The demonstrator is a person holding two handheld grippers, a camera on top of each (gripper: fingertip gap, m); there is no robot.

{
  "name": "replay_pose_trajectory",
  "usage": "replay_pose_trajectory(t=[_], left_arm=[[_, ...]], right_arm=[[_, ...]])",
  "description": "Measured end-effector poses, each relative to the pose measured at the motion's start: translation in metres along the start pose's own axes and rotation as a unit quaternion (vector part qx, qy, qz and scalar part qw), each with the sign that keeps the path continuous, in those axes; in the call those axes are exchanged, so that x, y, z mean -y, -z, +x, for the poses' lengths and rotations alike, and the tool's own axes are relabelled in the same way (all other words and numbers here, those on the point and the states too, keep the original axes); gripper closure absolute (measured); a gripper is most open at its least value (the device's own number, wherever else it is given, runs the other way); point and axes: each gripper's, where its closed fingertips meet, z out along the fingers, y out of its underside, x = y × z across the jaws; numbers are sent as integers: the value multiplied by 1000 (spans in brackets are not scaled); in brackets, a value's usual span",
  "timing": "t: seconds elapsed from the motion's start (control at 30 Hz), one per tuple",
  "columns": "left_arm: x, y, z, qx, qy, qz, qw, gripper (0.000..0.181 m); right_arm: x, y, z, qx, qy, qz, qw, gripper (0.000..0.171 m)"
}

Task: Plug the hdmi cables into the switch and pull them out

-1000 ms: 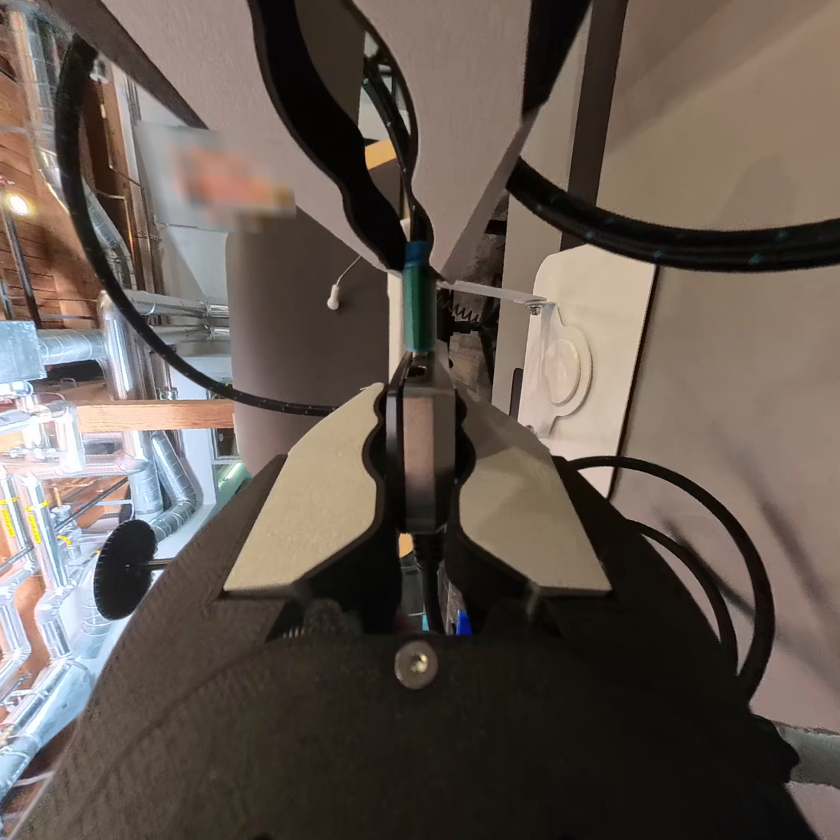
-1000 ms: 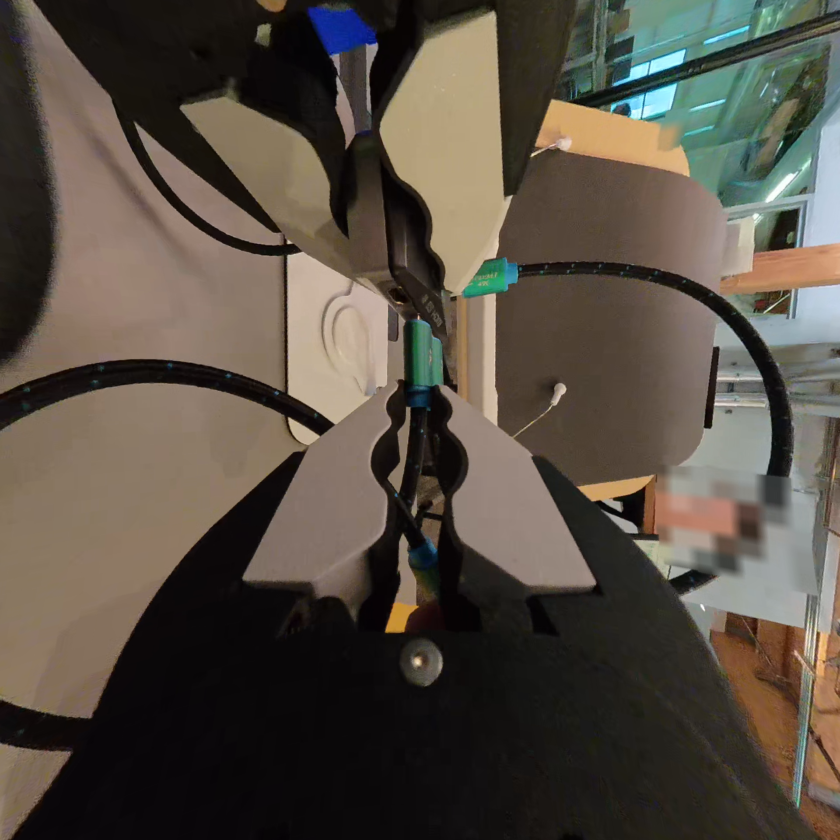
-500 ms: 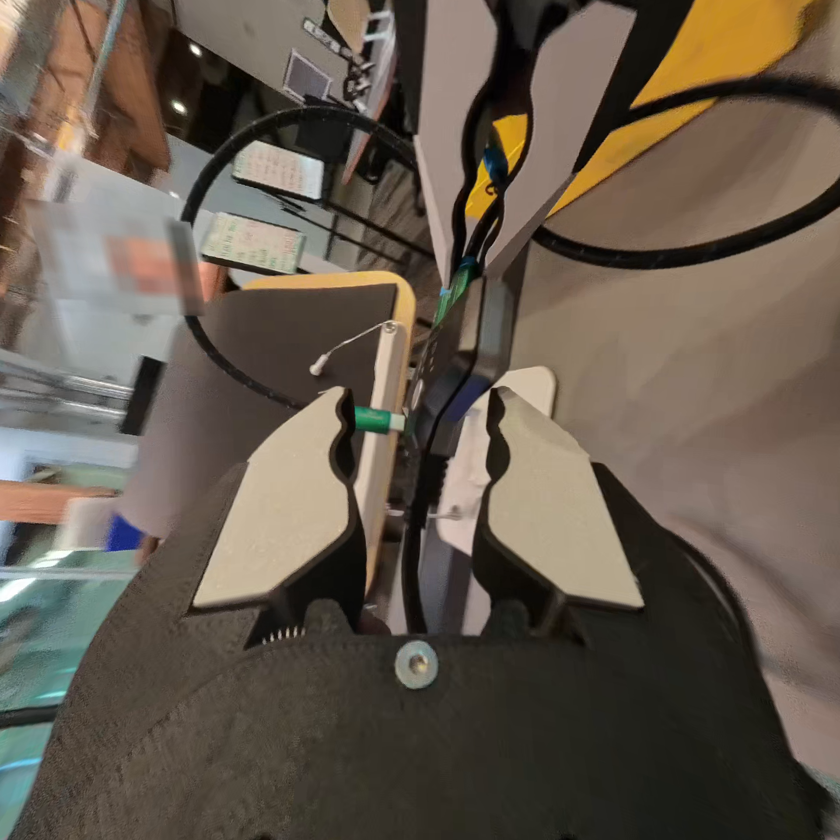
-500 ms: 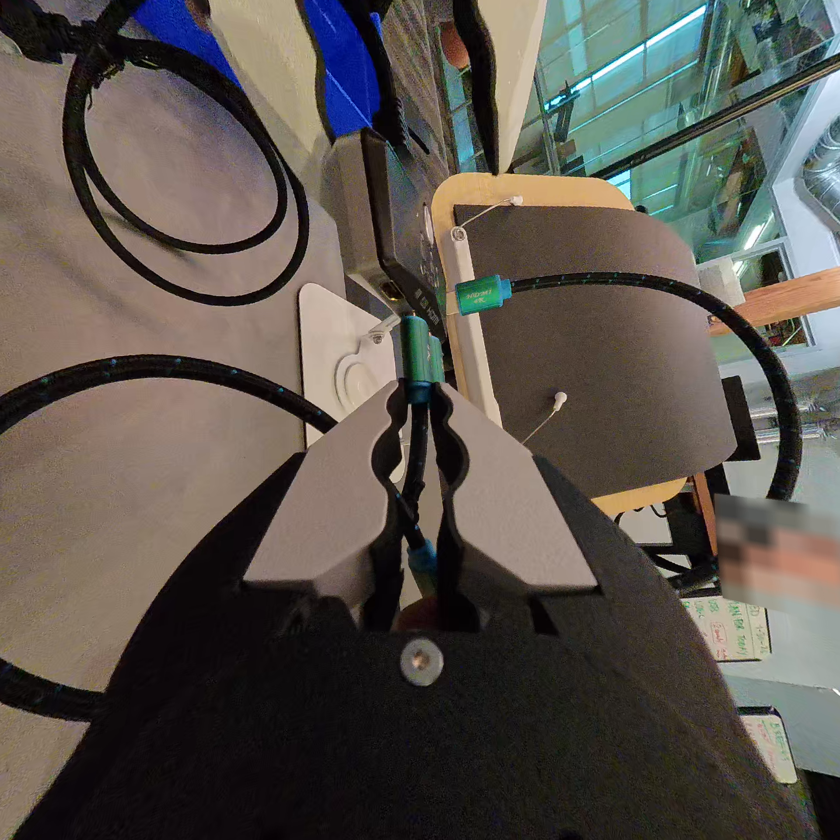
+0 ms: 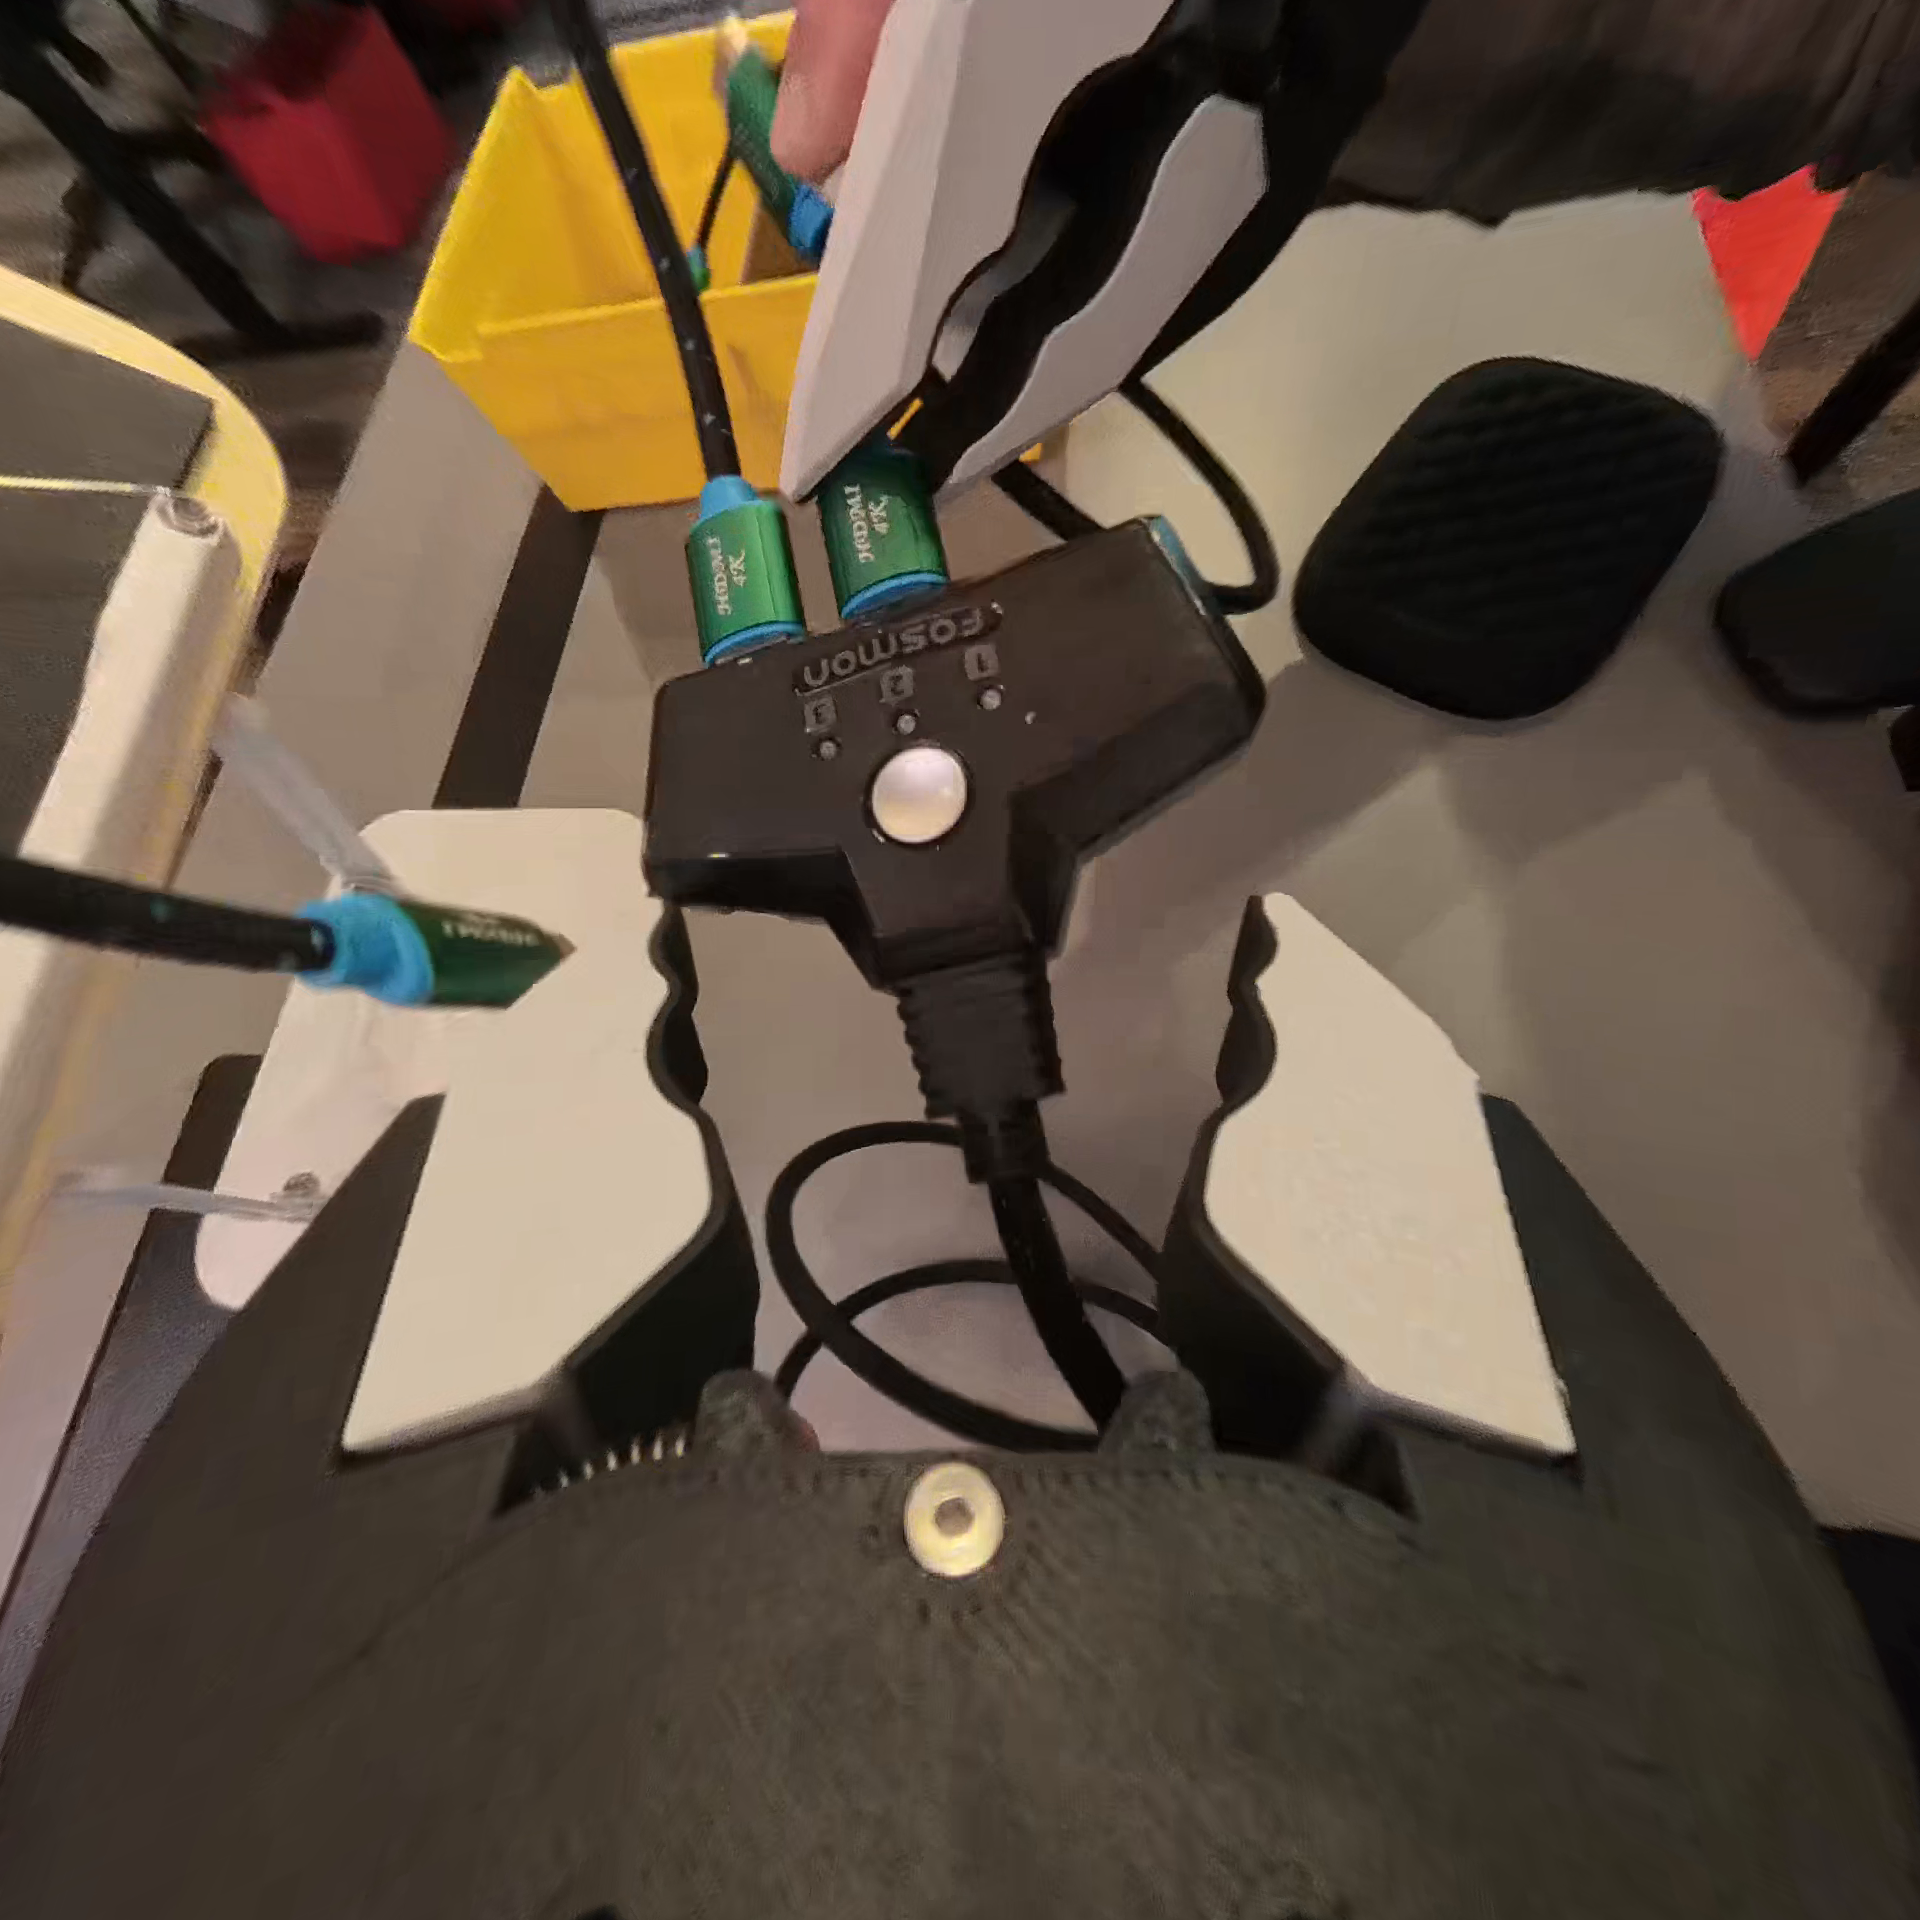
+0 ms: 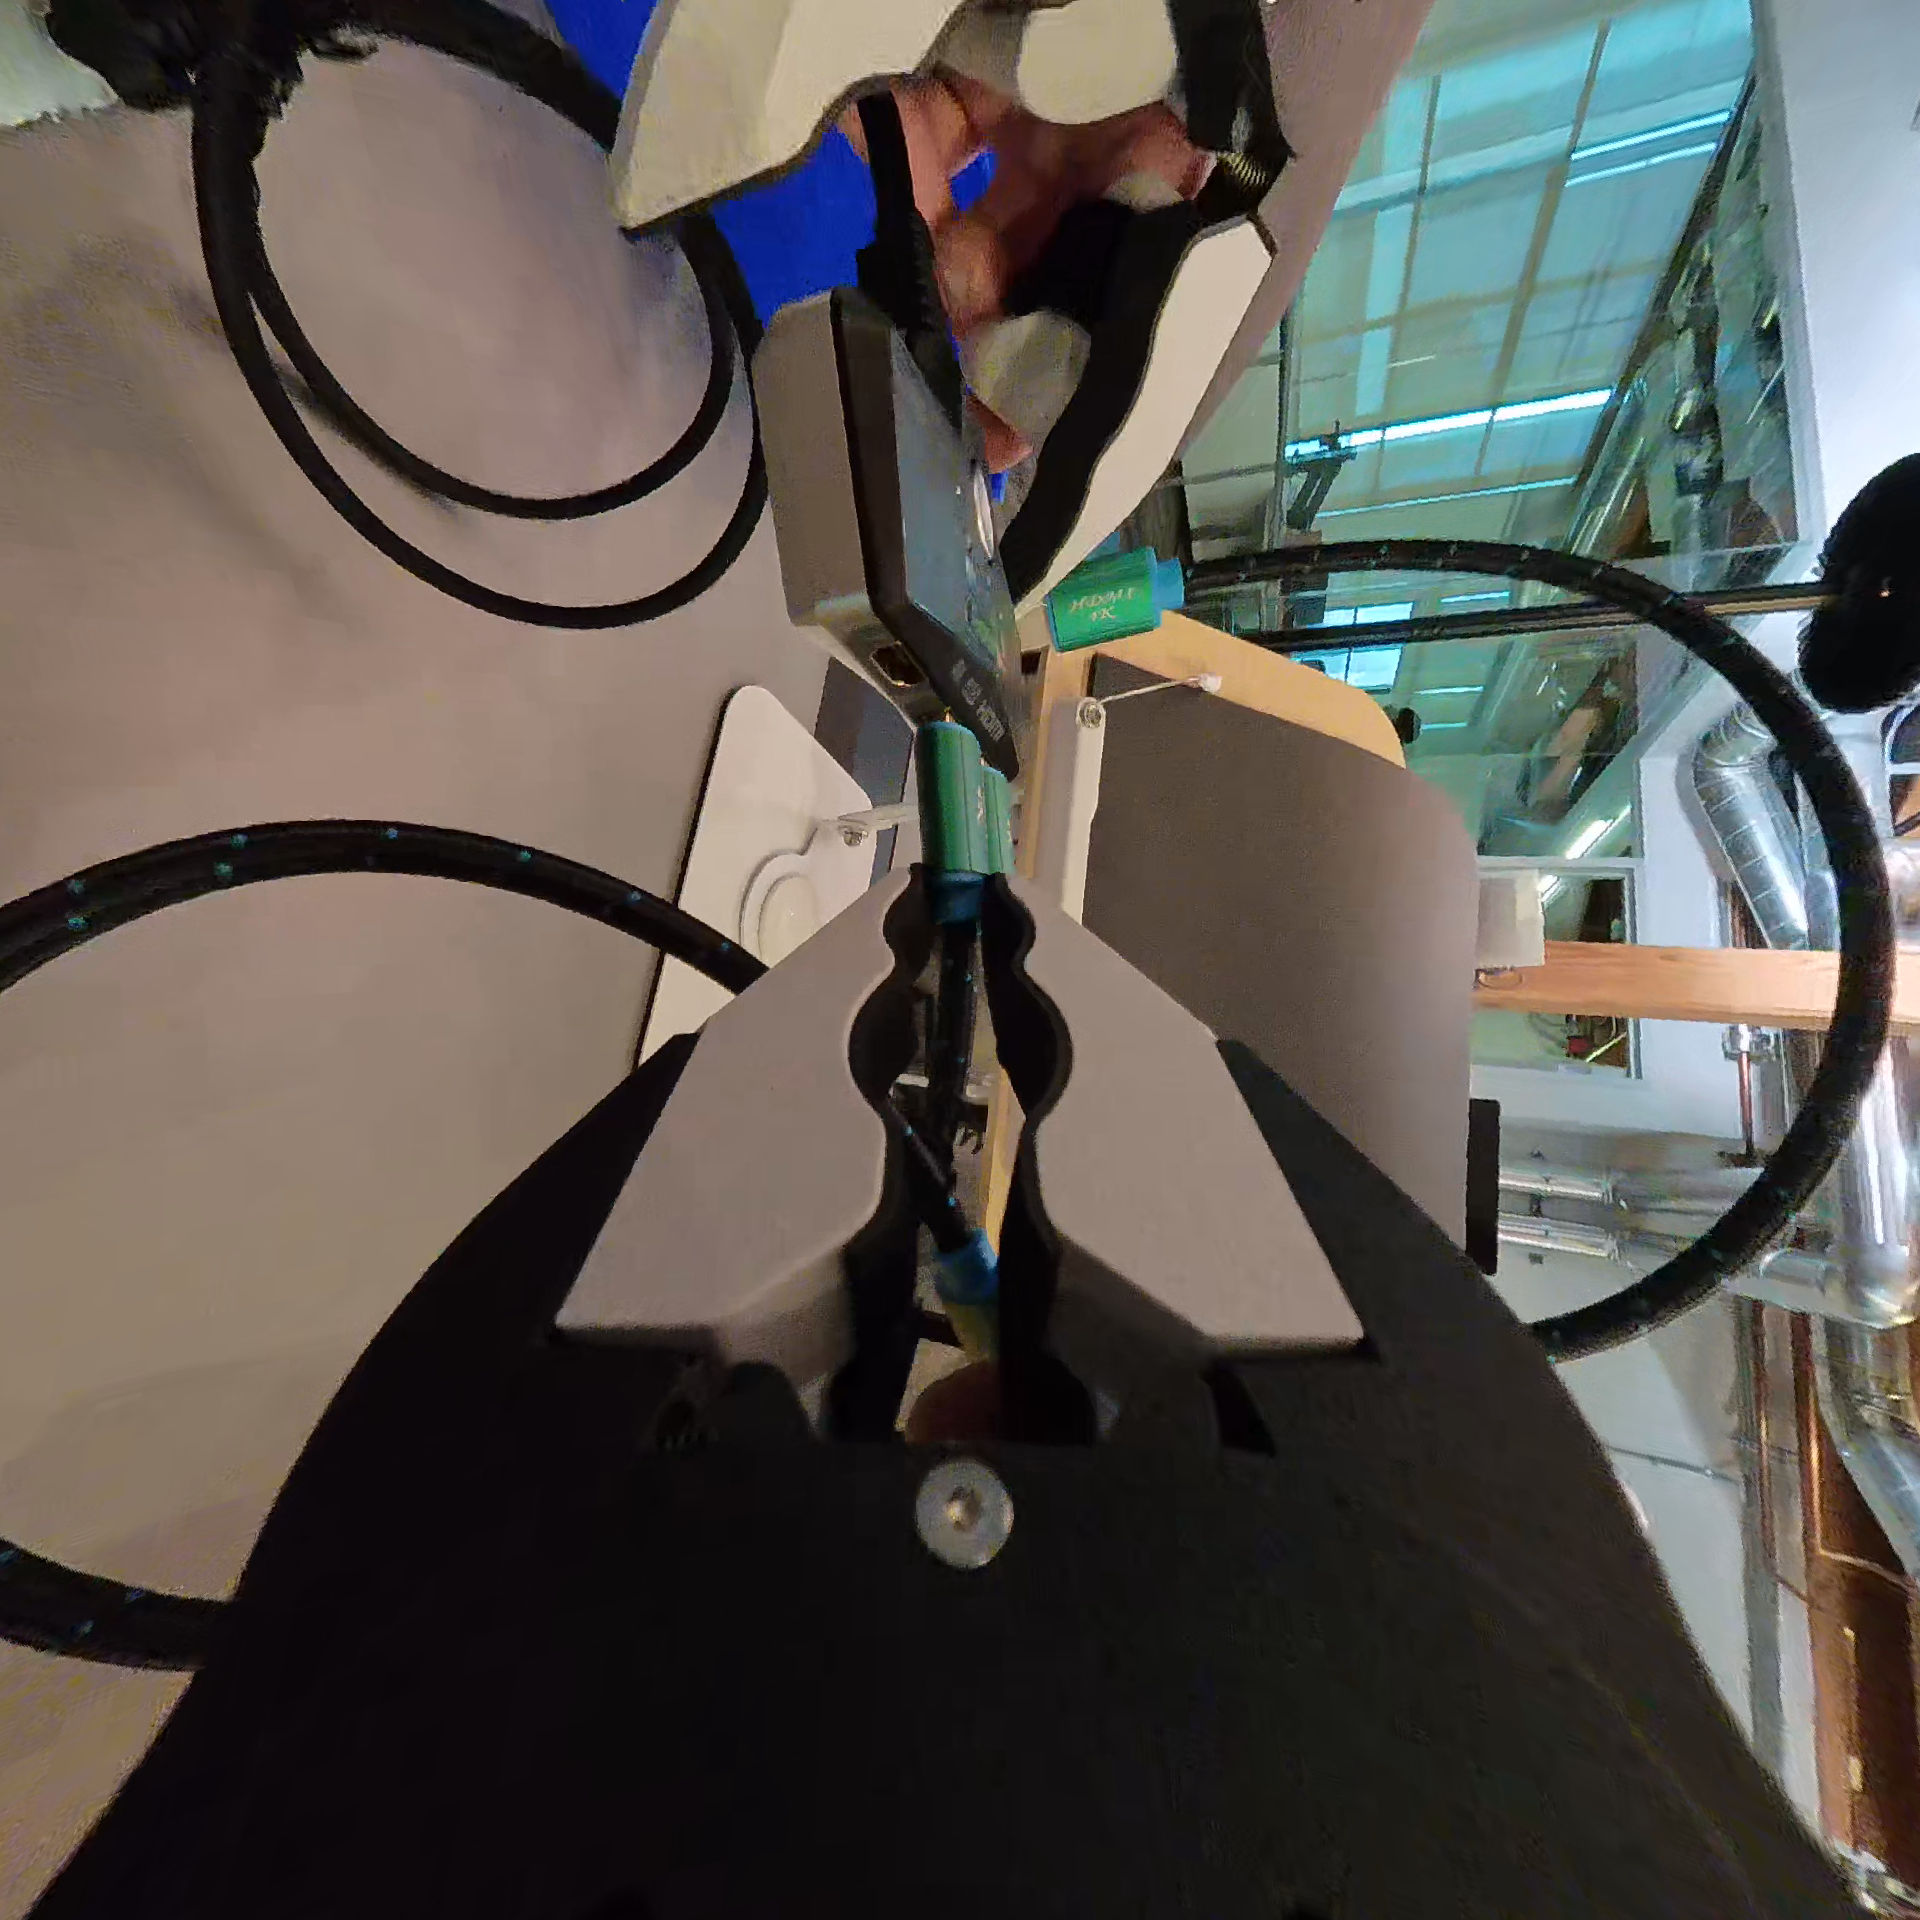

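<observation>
The black switch [image 5: 935, 769] lies ahead of my left gripper [image 5: 956, 935], which is wide open; its pads stand apart on either side of the switch's cable neck and touch nothing. Two green HDMI plugs [image 5: 743, 587] [image 5: 883, 551] sit in the switch's far side. My right gripper [image 6: 956, 894] is shut on the black HDMI cable just behind the green plug [image 6: 951, 800] at the switch [image 6: 894, 520]; it also shows in the left wrist view [image 5: 883, 468]. A third green plug [image 5: 468, 956] hangs free at the left, also seen in the right wrist view [image 6: 1107, 603].
A white plate [image 5: 499, 862] with clear clips lies on the grey table under the switch. A yellow bin [image 5: 582, 343] stands behind, two black pads [image 5: 1507, 540] lie at the right. Black cable loops [image 6: 468, 499] lie on the table. A dark-faced board [image 6: 1278, 935] stands beside the plate. One gripper's finger ends stand about 8 centimetres off the other's. Both grippers' tips are roughly 30 centimetres from the white plate [image 5: 499, 862].
My left gripper, shut on the switch a second ago, has opened wide and let it go, and has turned. My right gripper has stayed shut on the cable.
</observation>
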Motion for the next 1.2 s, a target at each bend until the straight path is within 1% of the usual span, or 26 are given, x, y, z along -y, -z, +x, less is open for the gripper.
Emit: replay_pose_trajectory(t=[0.1,0.17,0.27,0.3,0.37,0.47,0.53,0.7,0.8,0.87,1.03,1.13,1.2], left_arm=[[2,-9,-10,17,11,9,1000,69],[-3,-15,-15,39,7,-12,999,59],[-13,-27,-5,13,-3,-44,999,63],[-18,-31,-2,6,-15,-58,998,68],[-20,-34,1,-4,-22,-56,998,70],[-20,-38,1,-20,-2,-46,999,73],[-21,-42,-2,-11,-3,-51,999,74],[-19,-46,-11,18,2,-56,998,75],[-19,-47,-12,13,12,-46,999,76],[-20,-49,-11,6,18,-42,999,76],[-19,-52,-12,8,18,-42,999,76],[-22,-53,-9,2,12,-53,999,76],[-23,-53,-5,-9,5,-51,999,76]], right_arm=[[5,-2,-5,9,13,7,1000,165],[8,-3,-7,9,24,5,1000,165],[14,-5,-8,10,37,5,999,165],[15,-6,-9,10,46,2,999,165],[16,-6,-11,15,56,1,998,165],[13,-6,-14,19,58,-2,998,165],[9,-7,-15,19,56,-2,998,165],[0,-9,-13,-11,41,-2,999,163],[-2,-10,-12,-26,32,-2,999,163],[-2,-9,-10,-33,28,4,999,159],[3,-6,-12,-6,8,28,1000,153],[6,-9,-23,28,27,36,999,149],[11,-8,-30,49,42,48,997,149]])
